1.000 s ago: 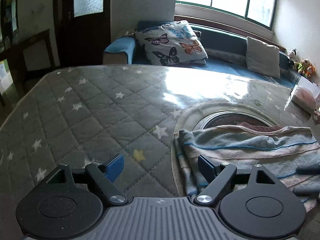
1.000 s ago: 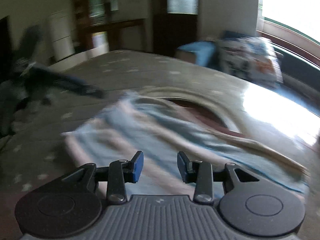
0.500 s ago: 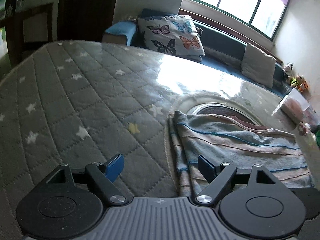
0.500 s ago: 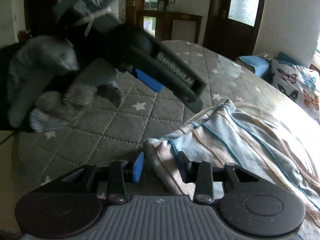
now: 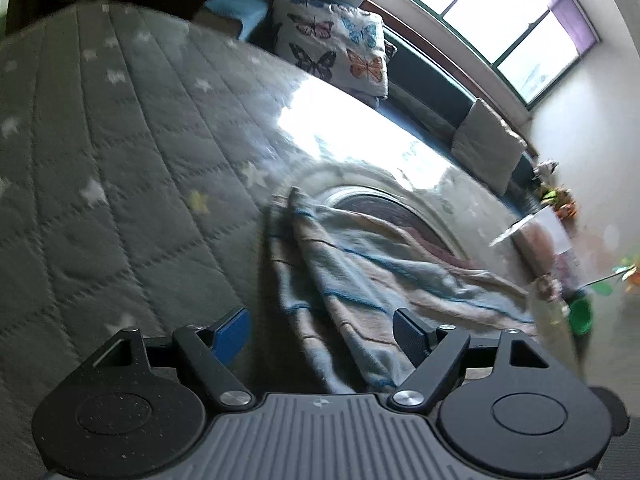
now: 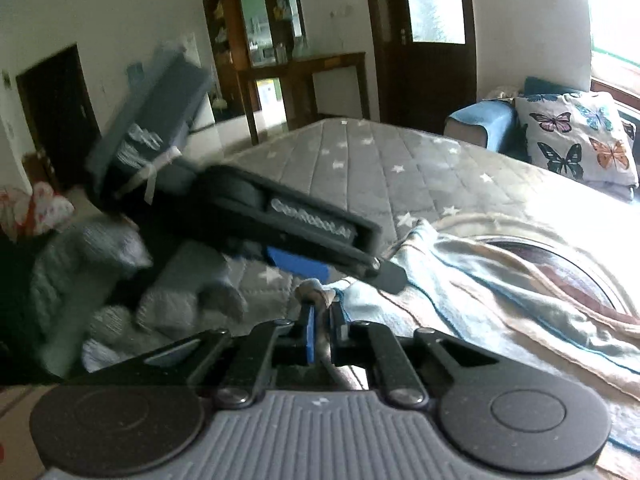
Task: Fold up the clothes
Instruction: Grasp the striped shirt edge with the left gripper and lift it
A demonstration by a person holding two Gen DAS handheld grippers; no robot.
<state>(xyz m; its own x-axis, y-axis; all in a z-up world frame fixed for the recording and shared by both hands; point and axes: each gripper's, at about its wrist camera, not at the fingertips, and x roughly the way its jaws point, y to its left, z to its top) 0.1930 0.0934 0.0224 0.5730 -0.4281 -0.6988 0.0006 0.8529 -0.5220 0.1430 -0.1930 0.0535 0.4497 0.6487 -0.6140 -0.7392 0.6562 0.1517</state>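
R gripper [image 6: 320, 322] jaws just snapped tight on striped cloth [image 6: 500, 280] corner | L gripper [image 5: 320, 332] jaws wide, straddling cloth edge, pads not pressing | cloth lies on star-quilted bed [image 5: 120, 160], butterfly pillow [image 5: 336, 52] at 12 o'clock

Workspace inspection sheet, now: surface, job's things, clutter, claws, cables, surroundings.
Surface: grey star-quilted mattress, glare at its far side.
Job's things: striped garment lying flat, one corner pinched.
Clutter: nothing seen on the mattress.
Claws: right claw has just closed on the garment's corner; left claw open, its jaws straddling the garment's edge, held in a gloved hand.
Cables: nothing seen.
Surroundings: butterfly pillow, window, wooden door.
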